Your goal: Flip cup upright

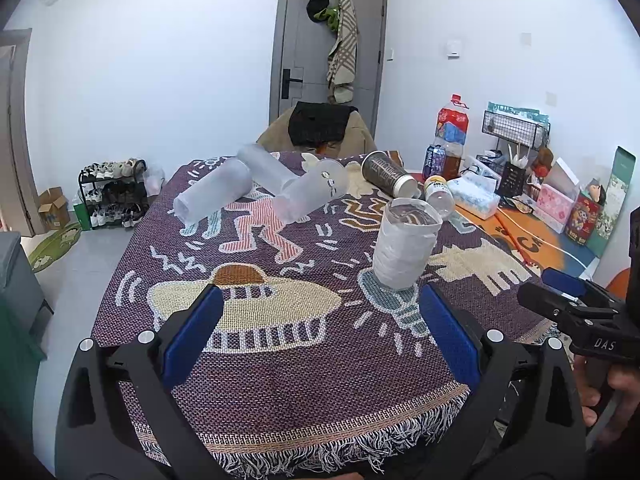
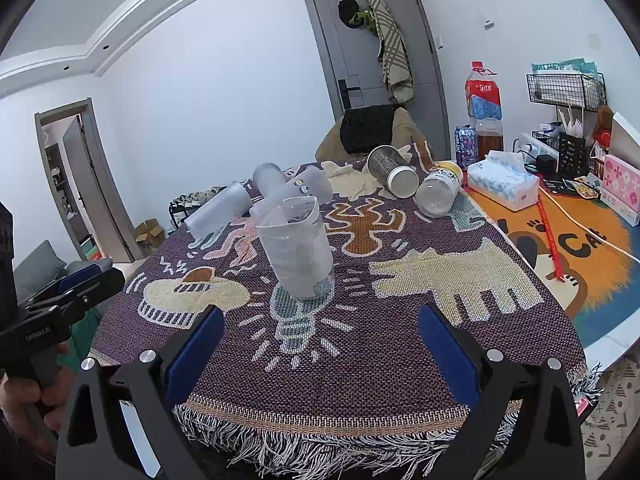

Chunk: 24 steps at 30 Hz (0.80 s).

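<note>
Cup (image 1: 406,248): upright, mouth up, on the woven blanket (image 1: 280,360), near-right of centre.
Left gripper (image 1: 320,320): released, jaws wide, just short of the cup.
Right gripper (image 2: 320,340): released too, holding nothing.
Far side: frosted cups (image 1: 212,196) lying down.

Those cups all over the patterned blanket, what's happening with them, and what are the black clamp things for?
A person holds a two-finger gripper in each hand and is setting tipped cups upright. One clear cup already stands mouth-up near the front of the blanket. Both the left gripper and the right gripper are open and hold nothing, hovering just short of that cup. Farther back, three frosted cups and a dark cup lie on their sides, beside a small tipped jar.
</note>
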### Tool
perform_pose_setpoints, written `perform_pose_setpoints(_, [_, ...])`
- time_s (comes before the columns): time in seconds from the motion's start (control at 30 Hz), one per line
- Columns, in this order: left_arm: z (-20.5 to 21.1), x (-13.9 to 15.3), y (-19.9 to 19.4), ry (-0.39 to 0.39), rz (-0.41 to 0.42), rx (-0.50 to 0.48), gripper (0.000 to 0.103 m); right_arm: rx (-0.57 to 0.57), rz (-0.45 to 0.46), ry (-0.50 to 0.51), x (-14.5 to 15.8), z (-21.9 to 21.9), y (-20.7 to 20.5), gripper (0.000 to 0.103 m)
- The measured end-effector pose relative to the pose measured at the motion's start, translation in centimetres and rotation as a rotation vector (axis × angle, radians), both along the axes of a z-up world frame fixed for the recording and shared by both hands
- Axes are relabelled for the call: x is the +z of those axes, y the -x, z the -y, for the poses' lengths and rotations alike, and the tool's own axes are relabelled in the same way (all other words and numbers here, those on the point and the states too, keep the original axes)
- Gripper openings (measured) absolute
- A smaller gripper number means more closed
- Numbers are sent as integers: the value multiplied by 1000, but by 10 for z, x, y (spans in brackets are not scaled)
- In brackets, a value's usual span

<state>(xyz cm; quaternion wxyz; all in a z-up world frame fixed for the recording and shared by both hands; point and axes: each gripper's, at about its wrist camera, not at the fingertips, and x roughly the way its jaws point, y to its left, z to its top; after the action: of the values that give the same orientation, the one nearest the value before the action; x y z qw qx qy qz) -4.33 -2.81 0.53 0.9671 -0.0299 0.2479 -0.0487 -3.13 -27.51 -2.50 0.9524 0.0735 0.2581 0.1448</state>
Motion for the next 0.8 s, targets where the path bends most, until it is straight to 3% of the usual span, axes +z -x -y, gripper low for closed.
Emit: perform_pose_setpoints(0.8, [0,6,6,1,41,8,97,0,6,3,0,0,1,95])
